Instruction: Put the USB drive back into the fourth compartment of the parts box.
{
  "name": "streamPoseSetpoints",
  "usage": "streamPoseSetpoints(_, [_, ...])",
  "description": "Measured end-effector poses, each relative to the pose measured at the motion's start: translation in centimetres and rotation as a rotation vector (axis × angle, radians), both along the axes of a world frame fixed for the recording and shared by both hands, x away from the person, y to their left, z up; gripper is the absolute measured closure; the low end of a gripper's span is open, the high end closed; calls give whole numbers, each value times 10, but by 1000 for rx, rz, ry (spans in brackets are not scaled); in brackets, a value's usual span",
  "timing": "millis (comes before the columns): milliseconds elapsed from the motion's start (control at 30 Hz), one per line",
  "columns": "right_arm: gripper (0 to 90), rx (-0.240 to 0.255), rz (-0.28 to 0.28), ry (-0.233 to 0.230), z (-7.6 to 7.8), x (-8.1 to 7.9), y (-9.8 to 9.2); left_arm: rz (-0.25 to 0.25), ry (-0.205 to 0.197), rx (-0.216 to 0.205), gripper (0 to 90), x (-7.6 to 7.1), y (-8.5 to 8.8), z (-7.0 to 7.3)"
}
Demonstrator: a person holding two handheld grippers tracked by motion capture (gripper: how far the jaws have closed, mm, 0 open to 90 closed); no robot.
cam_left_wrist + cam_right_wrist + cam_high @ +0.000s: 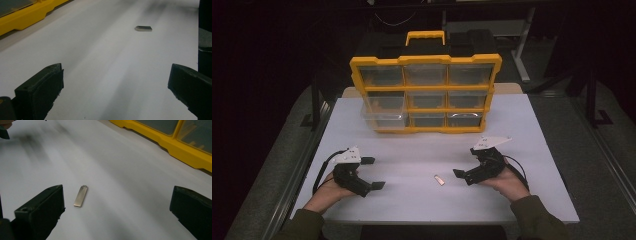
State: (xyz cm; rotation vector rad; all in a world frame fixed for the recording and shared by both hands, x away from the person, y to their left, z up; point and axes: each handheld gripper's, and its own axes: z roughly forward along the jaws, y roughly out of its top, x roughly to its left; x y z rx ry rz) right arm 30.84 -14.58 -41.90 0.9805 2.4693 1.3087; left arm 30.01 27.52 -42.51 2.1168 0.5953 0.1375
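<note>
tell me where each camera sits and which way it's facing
High view: fixed above the person's side, looking forward and down on the white table and yellow drawer organizer; both forearms, left gripper and right gripper show.
Left gripper view: rides the left gripper, looking across the table between its open jaws.
Right gripper view: rides the right gripper, looking between its open jaws.
Shared: all three show the small metal piece lying flat on the table.

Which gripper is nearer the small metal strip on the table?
Right. The right gripper sits just beside the metal strip; the left gripper is farther off across the table.
</note>
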Motion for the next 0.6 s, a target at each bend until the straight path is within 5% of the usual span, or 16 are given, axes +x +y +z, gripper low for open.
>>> streamPoseSetpoints(600, [0, 3, 15, -1, 4, 3, 8, -3, 2, -11, 0, 0, -1, 0])
